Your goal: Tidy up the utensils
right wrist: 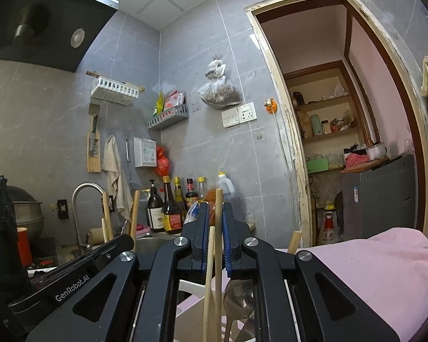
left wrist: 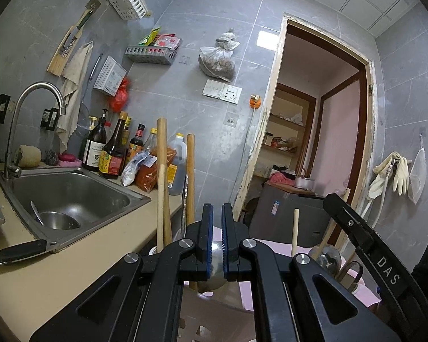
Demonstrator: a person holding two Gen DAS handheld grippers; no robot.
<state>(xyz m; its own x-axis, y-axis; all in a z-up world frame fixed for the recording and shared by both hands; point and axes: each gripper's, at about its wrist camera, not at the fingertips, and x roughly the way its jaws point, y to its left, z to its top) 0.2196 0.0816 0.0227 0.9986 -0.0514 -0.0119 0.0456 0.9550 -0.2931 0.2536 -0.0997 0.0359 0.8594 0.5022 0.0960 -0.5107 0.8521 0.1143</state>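
My left gripper (left wrist: 217, 213) has its jaws nearly together, with a shiny metal ladle bowl (left wrist: 217, 259) between the blue pads low down; whether they grip it I cannot tell. Several wooden handles (left wrist: 162, 176) stand upright just left of it. My right gripper (right wrist: 215, 213) has its jaws close around a wooden chopstick-like handle (right wrist: 218, 245); a second wooden stick (right wrist: 210, 279) and a metal spoon (right wrist: 238, 299) stand below in a white holder (right wrist: 191, 285). The right gripper's body (left wrist: 365, 242) shows in the left wrist view.
A steel sink (left wrist: 68, 196) with faucet (left wrist: 28, 114) sits left, and a black-handled knife (left wrist: 20, 252) lies on the beige counter (left wrist: 42, 279). Sauce bottles (left wrist: 114, 151) line the wall. A pink cloth (right wrist: 385, 265) lies right. A doorway (left wrist: 314, 131) opens ahead.
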